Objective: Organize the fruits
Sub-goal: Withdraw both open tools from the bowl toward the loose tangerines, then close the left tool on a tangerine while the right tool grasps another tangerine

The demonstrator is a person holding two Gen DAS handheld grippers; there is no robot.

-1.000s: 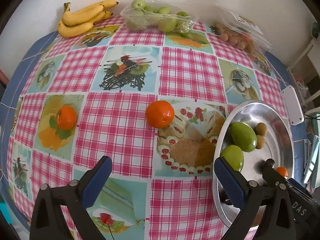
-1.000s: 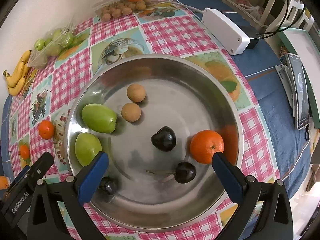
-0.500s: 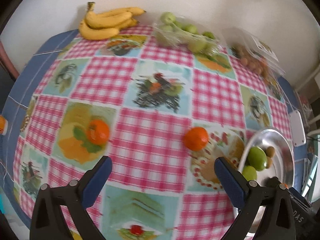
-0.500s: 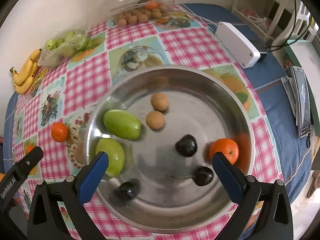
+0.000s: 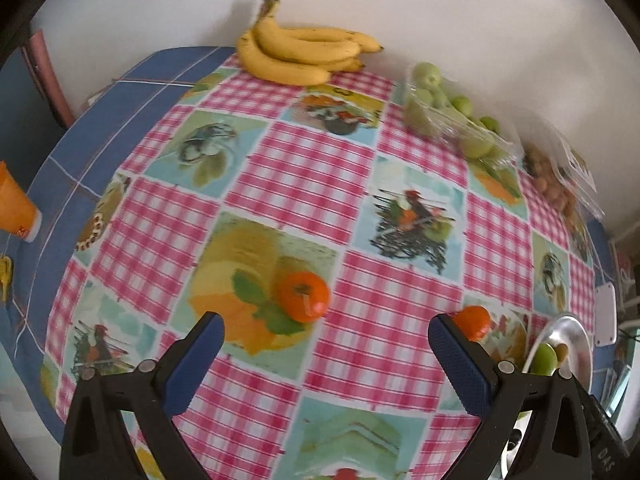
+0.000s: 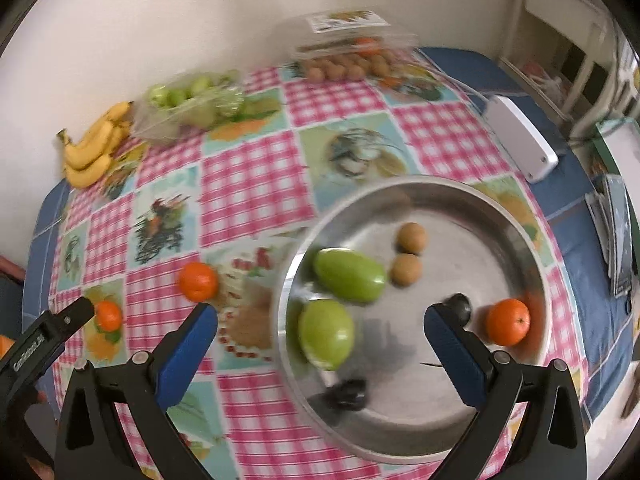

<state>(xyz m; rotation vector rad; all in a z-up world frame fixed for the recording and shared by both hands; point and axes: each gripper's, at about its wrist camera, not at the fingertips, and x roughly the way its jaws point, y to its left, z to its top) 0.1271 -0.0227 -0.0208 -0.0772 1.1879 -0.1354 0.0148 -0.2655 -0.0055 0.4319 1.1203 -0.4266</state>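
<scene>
- Far left of the tabletop, an orange cup stands on the blue cloth edge, well apart from the fruit.
- The left gripper hangs above the checked cloth with its fingers spread wide and empty. The nearer tangerine sits just ahead, between the two pads' lines, on a printed fruit picture.
- To take it well, I judge the gripper should drop straight down so both pads meet the fruit at its widest girth, then close gently; round fruit rolls if one pad touches first.
- Bananas lie at the back by the wall, with bagged green fruit to their right.
- A second tangerine rests on the cloth, just beside the metal bowl but apart from it.
- The bowl holds two green mangoes, two small brown fruits, dark cherries and one tangerine already placed.
- The right gripper hovers over the bowl's near left rim, fingers wide apart, carrying nothing.
</scene>
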